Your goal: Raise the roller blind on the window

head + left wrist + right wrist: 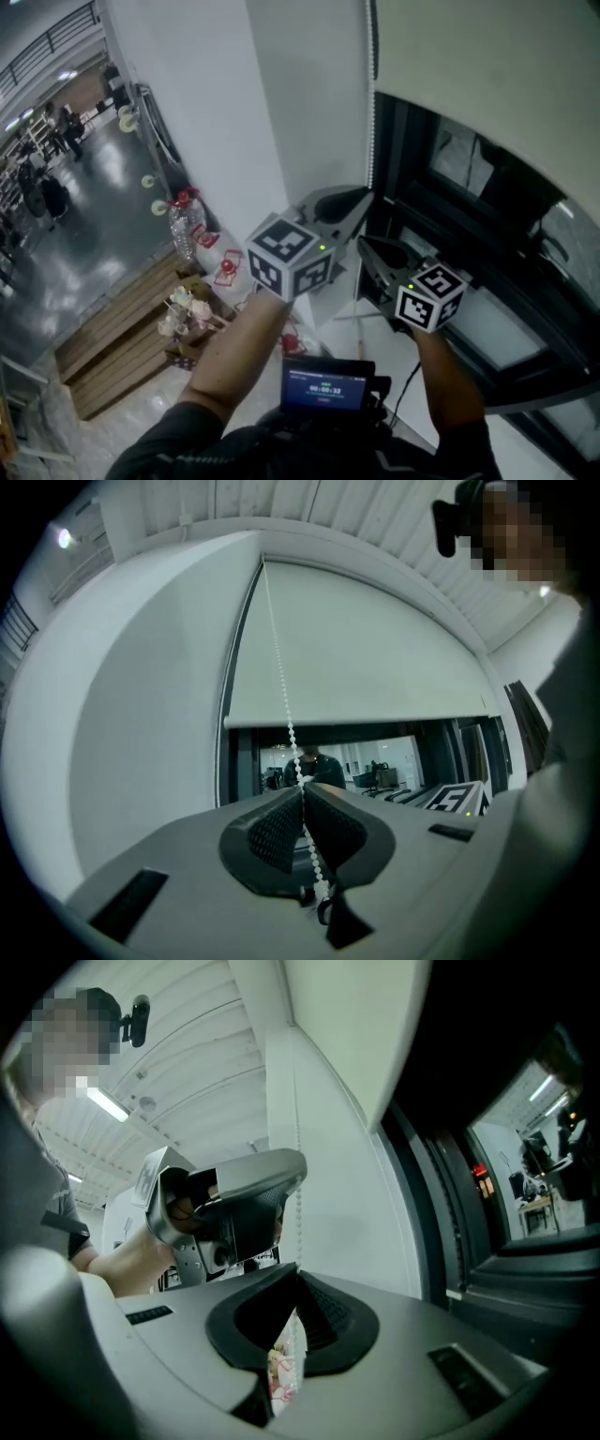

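While a person holds both claws at the left edge of a window (487, 234), the pale roller blind (469, 75) (356, 649) (347, 1026) hangs over most of the glass, leaving a dark strip bare below its bottom edge. A white bead chain (371, 141) (279, 667) (298, 1204) runs down the blind's left side, beside a white wall (216, 112). The left claw (361, 199) (302, 794) is clenched on the chain, beads pinched between its dark pads. Just beneath it, the right claw (367, 246) (296, 1274) is closed tight too, and the chain enters at its tips.
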`<state>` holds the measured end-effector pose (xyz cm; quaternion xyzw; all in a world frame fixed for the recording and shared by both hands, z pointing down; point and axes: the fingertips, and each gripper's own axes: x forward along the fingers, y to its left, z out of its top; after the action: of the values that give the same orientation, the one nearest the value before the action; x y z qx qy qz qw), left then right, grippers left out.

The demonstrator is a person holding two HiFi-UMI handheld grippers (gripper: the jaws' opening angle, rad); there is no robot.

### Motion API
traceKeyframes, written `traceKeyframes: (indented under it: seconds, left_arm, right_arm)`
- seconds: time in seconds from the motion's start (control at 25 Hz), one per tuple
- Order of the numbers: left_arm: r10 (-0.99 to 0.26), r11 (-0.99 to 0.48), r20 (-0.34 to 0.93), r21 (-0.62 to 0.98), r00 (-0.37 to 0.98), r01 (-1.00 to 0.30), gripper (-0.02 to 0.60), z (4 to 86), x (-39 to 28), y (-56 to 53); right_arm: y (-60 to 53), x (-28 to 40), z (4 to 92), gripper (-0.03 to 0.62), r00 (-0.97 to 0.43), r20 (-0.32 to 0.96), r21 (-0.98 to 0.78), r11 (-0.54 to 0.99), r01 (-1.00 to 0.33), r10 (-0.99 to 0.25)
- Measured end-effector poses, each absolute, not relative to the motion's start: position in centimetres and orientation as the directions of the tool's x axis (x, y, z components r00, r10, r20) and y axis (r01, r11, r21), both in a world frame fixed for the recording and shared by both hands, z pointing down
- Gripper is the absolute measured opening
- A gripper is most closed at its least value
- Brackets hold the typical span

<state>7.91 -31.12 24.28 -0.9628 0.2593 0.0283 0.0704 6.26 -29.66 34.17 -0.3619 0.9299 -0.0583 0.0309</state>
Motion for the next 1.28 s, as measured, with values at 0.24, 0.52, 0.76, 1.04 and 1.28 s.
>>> traceKeyframes:
  seconds: [0.24,0.52,0.76,1.04,1.28]
  left_arm:
    - [-0.5,-0.865,-0.003,-0.044,0.866,-0.5,0.008,30.4,7.9,-31.2]
    - [-0.504,-0.863,-0.009,-0.039,0.863,-0.504,0.008,31.4,7.6,-30.9]
    - [-0.503,-0.864,-0.003,-0.028,0.864,-0.503,0.008,32.1,7.3,-30.8]
    - [-0.473,-0.881,-0.026,-0.012,0.881,-0.473,0.008,31.5,7.5,-29.9]
    - [-0.462,-0.886,-0.022,-0.021,0.887,-0.462,0.008,31.6,7.8,-29.5]
  right_arm:
    - [-29.7,6.6,39.7,0.002,-0.729,0.073,-0.206,0.705,-0.679,-0.681]
    - [-29.6,6.3,41.0,0.002,-0.729,0.098,-0.207,0.703,-0.681,-0.678]
    - [-28.9,8.8,37.8,0.065,-0.672,0.14,0.042,0.682,-0.73,-0.728]
    - [-29.3,9.6,22.9,0.075,-0.708,-0.158,0.048,0.711,-0.702,-0.688]
    - [-30.3,7.2,16.4,0.075,-0.711,-0.265,0.083,0.719,-0.69,-0.652]
